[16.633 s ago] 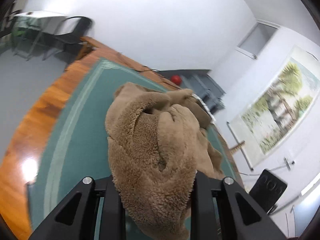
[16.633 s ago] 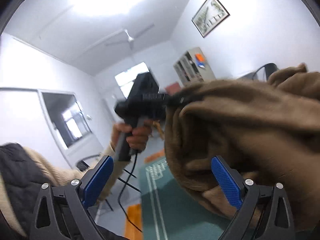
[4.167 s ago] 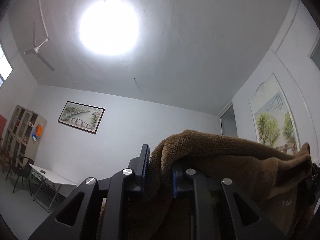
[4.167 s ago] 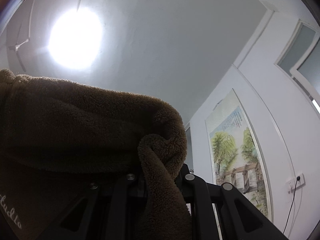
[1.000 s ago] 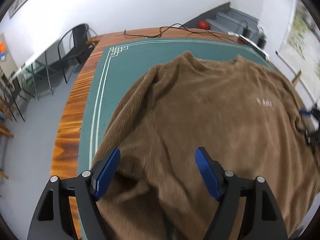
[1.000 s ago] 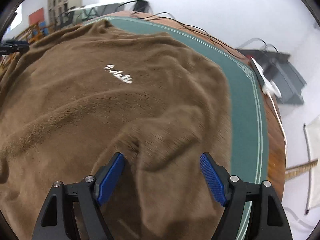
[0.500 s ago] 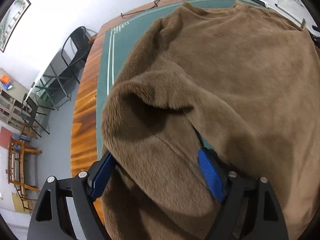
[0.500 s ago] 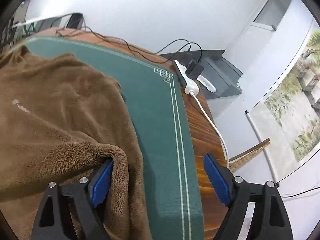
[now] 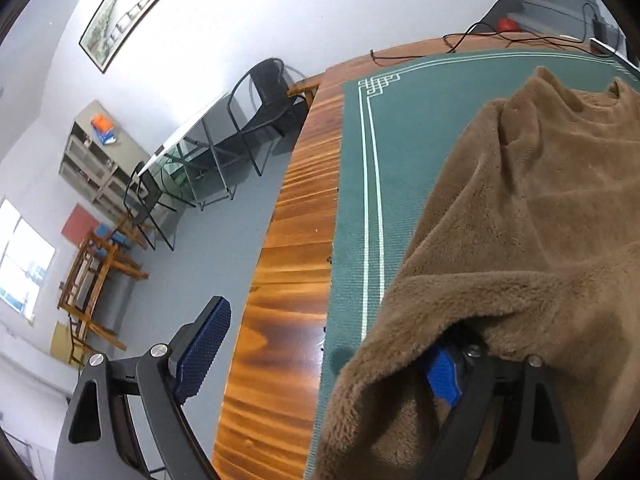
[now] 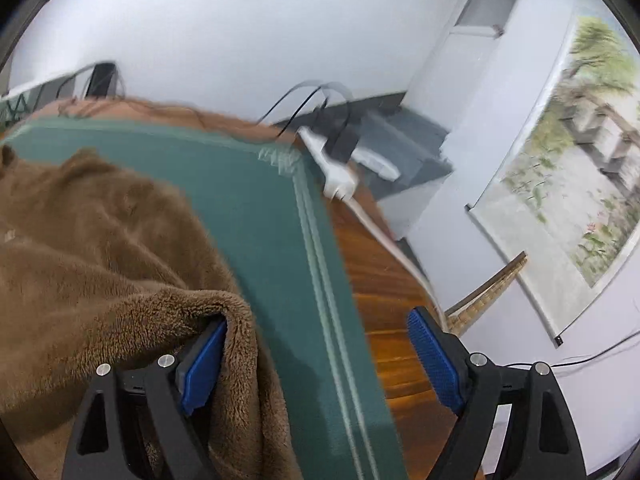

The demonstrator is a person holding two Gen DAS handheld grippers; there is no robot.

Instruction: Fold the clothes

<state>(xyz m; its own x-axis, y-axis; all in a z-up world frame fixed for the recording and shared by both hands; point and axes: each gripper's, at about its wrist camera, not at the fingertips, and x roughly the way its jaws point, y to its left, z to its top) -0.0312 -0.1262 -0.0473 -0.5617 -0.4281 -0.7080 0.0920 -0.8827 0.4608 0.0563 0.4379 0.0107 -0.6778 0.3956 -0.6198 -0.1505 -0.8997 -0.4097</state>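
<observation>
A brown fleece sweater (image 9: 532,216) lies spread on the green mat (image 9: 356,184) of a wooden table. My left gripper (image 9: 324,356) is open at the sweater's left edge; the fleece drapes over its right finger, and its left finger hangs past the table edge. In the right wrist view the sweater (image 10: 92,240) fills the left side. My right gripper (image 10: 320,360) is open at the sweater's right edge; a fold of fleece lies over its left finger, and its right finger is over bare wood.
The wooden table border (image 9: 288,280) runs left of the mat, with grey floor, black chairs (image 9: 264,108) and a glass desk beyond. A white power strip (image 10: 332,168) with cables sits at the table's far right corner. A scroll painting (image 10: 568,184) hangs on the right wall.
Both grippers have swung outward toward the sweater's side edges. The left one now looks past the table's left edge, the right one toward the right corner. Both stay open.
</observation>
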